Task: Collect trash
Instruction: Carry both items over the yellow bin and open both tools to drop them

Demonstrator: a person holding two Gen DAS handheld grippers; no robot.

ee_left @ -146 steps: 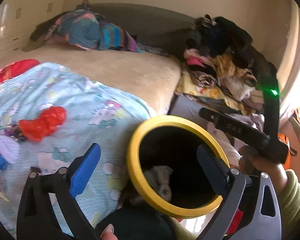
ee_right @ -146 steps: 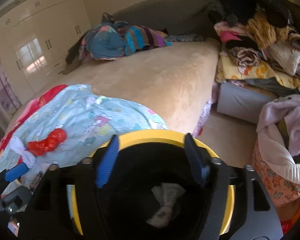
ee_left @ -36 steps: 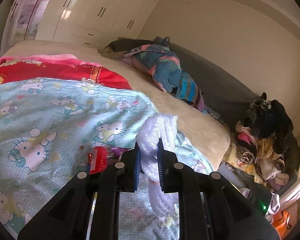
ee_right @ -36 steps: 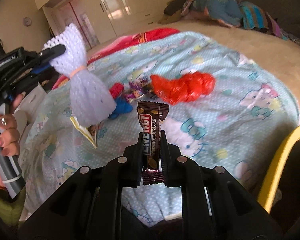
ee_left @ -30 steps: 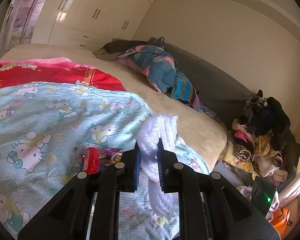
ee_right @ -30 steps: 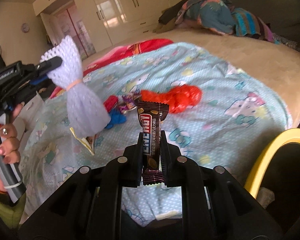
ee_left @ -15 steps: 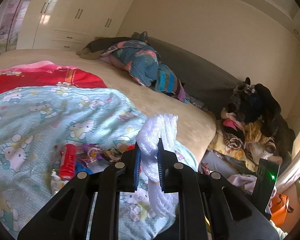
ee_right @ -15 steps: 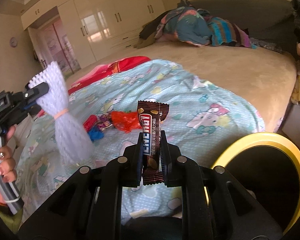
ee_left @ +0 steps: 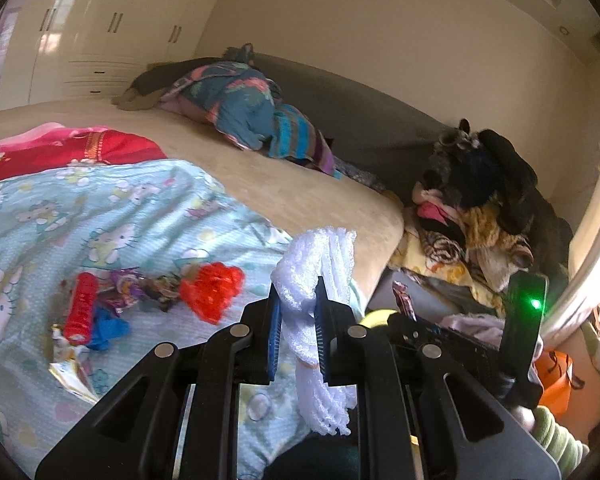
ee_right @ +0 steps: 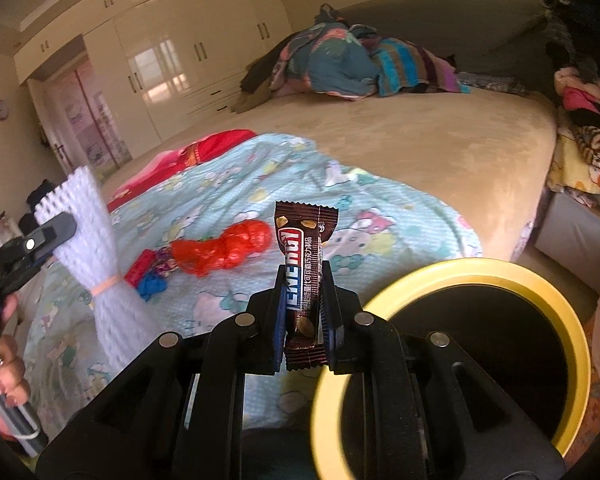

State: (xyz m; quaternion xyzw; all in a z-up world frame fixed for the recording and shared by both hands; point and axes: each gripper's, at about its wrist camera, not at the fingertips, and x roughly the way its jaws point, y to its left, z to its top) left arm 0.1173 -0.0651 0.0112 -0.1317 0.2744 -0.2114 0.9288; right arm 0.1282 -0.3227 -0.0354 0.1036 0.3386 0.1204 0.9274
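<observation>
1. Right wrist view: a brown candy wrapper point(ee_right: 306, 276) is pinched upright between the closed fingers of the right gripper point(ee_right: 303, 308). The round bin point(ee_right: 540, 284) with the yellow rim is just to the right and lower down, with its mouth wide open.

2. Left wrist view: a white foam net point(ee_left: 320, 280) is squeezed tight in the left gripper point(ee_left: 298, 332). Its long end hangs down below the fingers. Only a small bit of the yellow rim is seen here, behind the gripper.

3. The step in hand is judged to be the drop into the bin. The wrapper should be moved right over the dark middle of the bin, not over the rim, before the fingers are opened.

4. The wrapper is light, so it may flutter. It is best let go low and close to the mouth.

5. The net is long and floppy. Its hanging end should be put into the bin first, so it is not caught on the rim.

6. More trash is left on the blue cat blanket point(ee_left: 112, 216): a red crumpled bag point(ee_left: 212, 290), a red tube point(ee_left: 80, 306), a blue scrap point(ee_left: 108, 330) and some shiny wrappers point(ee_left: 140, 286). These are for later trips.
</observation>
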